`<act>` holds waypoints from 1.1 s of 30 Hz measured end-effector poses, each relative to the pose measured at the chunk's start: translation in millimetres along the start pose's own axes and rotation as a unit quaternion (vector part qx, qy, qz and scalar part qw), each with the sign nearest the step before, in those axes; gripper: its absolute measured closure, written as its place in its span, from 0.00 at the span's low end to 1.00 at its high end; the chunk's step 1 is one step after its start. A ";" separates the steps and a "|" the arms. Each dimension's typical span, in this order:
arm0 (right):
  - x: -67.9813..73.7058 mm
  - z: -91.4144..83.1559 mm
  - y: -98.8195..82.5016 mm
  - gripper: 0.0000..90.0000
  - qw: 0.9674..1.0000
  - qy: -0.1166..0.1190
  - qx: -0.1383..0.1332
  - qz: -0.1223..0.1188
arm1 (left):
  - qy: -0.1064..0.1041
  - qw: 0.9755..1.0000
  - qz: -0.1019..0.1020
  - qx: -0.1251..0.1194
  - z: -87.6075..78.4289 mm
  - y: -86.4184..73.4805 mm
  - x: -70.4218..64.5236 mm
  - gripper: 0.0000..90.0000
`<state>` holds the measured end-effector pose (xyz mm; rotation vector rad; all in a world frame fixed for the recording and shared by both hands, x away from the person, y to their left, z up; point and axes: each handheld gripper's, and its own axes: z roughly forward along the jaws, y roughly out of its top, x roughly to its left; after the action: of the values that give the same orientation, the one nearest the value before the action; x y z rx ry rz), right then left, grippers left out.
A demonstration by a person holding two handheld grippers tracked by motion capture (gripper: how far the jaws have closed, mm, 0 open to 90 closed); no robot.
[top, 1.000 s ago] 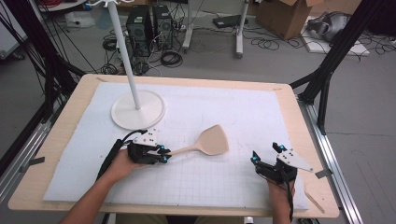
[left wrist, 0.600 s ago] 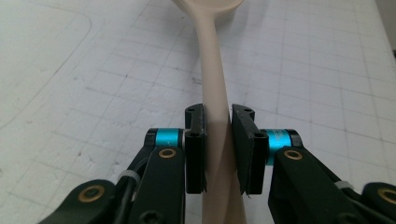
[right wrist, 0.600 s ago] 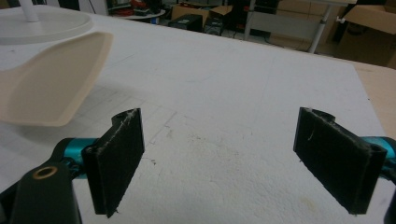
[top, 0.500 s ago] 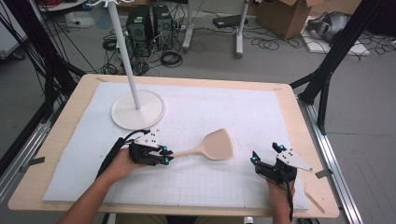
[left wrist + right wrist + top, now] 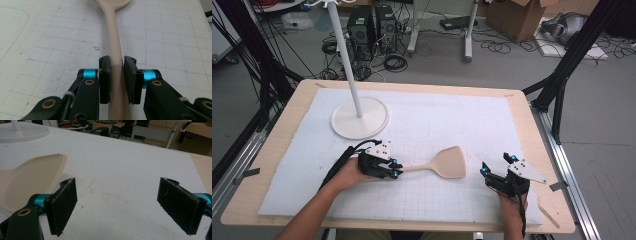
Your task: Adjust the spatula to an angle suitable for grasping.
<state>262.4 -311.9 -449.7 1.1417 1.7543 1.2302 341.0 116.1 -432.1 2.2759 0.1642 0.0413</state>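
The high view is showing the left gripper [image 5: 396, 169] clamping the handle of a pale wooden flat-bladed spatula [image 5: 447, 163], which is lying over the white gridded mat [image 5: 452, 125] on the tabletop. The right gripper [image 5: 496, 169] is resting just beside the blade, its jaws spread wide and gripping nothing.

I find nothing here that I can read. In the left gripper view, just left of the centre of the frame, a small dark scrawl [image 5: 97, 48] sits on the gridded white mat [image 5: 50, 50], too faint and tiny to make out. No label, brand, number or sign shows legibly on anything else.
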 end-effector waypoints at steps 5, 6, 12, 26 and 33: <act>0.3 0.2 0.1 0.16 1.000 0.003 0.002 0.001 | -0.027 0.999 0.009 -0.014 1.6 0.1 -0.5 0.84; -0.3 0.4 0.1 0.16 1.000 0.001 0.001 -0.002 | -0.031 0.999 0.014 -0.010 1.8 0.8 -0.2 0.84; -0.2 0.3 0.2 0.16 1.000 0.002 0.000 0.001 | -0.039 0.999 0.018 -0.001 8.3 3.1 1.2 0.84; 0.2 0.4 0.2 0.16 1.000 0.002 0.003 -0.001 | 0.049 0.988 -0.085 -0.119 -30.8 -4.3 -0.3 0.35; 0.3 0.5 0.3 0.16 1.000 0.003 0.005 -0.001 | 0.152 0.953 -0.156 -0.209 -59.9 -38.4 -5.5 0.21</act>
<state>262.8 -311.4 -449.5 1.1432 1.7686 1.2265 326.4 185.2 -422.0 1.7881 0.6164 0.2386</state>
